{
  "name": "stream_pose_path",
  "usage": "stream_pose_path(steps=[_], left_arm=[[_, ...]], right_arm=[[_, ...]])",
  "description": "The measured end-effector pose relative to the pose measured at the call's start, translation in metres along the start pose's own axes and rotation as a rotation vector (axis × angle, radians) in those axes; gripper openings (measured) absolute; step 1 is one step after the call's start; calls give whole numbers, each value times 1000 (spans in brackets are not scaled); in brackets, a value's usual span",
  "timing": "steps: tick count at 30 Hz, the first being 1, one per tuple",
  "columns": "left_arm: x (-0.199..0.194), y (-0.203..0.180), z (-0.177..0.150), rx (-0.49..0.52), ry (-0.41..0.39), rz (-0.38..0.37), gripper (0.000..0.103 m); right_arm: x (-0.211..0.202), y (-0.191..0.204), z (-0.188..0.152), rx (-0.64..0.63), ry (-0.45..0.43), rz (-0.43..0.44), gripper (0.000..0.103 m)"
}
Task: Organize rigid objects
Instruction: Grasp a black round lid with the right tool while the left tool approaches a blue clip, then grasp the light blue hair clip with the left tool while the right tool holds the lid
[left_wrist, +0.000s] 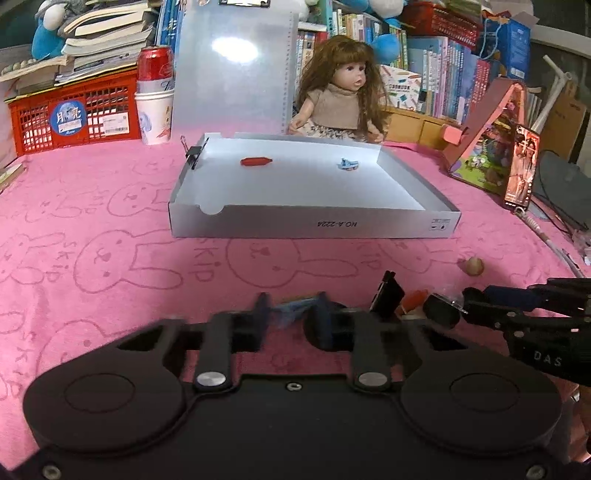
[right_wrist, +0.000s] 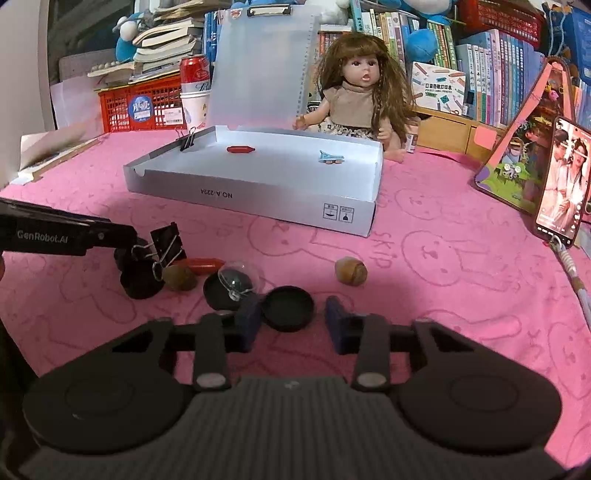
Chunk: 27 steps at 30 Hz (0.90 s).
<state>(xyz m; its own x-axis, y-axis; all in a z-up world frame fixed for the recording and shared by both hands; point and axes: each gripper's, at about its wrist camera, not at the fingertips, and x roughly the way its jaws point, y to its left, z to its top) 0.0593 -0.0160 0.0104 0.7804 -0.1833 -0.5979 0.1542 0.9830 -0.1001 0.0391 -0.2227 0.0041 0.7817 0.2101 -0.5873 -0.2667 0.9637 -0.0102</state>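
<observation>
A: What's the surface and room like?

B: Pink cloth (right_wrist: 443, 258) w/ bunny outlines over a table. An open grey box (right_wrist: 258, 206) sits mid-table, lid upright behind it. Inside: a red capsule-shaped piece (right_wrist: 240, 149) and a small blue toy (right_wrist: 330, 156), well apart; a binder clip (right_wrist: 188, 142) on the box's left wall. Behind: a doll (right_wrist: 360, 96), bookshelves, a red crate (right_wrist: 147, 103), a soda can (right_wrist: 194, 72). A phone (right_wrist: 561, 181) stands at right.

A: And the grippers?

B: Left gripper (left_wrist: 291, 314): jaws narrow, clamped on a blue toy (left_wrist: 291, 308), blurred, prob. like the one in the box. Right gripper (right_wrist: 291, 317): jaws fairly narrow around a black round cap (right_wrist: 288, 308); both pads seem to touch its sides.

A: Hard to see?

B: The loose pile near the left gripper: a binder clip, red piece (right_wrist: 203, 264), brown nut (right_wrist: 179, 277), clear dome (right_wrist: 234, 280), partly overlapping. A second nut (right_wrist: 351, 271) lies apart.
</observation>
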Motion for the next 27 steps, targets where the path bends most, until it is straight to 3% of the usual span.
stream_pose_path(steps=[19,24,27], left_arm=[[-9,6,-3,17,-15,23,14],[-10,3,-4,22,-7,19,18],[-10,1,-7,54,-3,23,27]], right_arm=[[-5,0,4,33,-28,-13,36],[-4,-1,3,37,-22,-14,36],[-3,-2,2,42,-19,-17,37]])
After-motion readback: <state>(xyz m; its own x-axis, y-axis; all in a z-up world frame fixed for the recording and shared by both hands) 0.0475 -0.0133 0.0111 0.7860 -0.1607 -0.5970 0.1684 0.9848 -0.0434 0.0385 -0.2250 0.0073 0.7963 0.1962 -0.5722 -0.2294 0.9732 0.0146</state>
